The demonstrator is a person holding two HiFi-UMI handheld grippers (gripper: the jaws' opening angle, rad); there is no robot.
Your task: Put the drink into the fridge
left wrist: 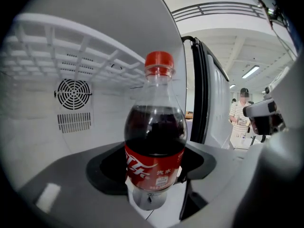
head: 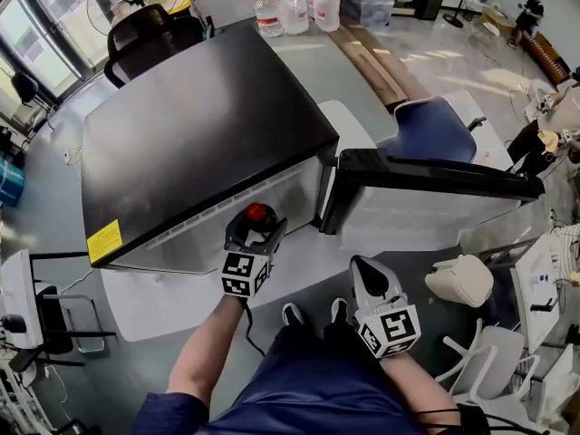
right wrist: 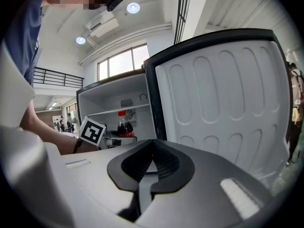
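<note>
Red-labelled cola (left wrist: 154, 146) clamped in left gripper (head: 255, 232), only cap (head: 257, 213) shows overhead, right gripper (right wrist: 151, 163) jaws together.

In the head view, the fridge's (head: 199, 134) black top is covering its whole inside, and the left gripper (head: 256, 227) is hiding all of the cola bottle (head: 257, 213) except the red cap. The bottom edge is cutting off the person's body (head: 308, 383). In the left gripper view, the jaws are masking the bottle's foot, so its contact with the fridge floor is escaping sight, and the label's (left wrist: 154, 167) small print is blurring past reading. A bystander (left wrist: 241, 118) beyond the door is showing too small for detail
</note>
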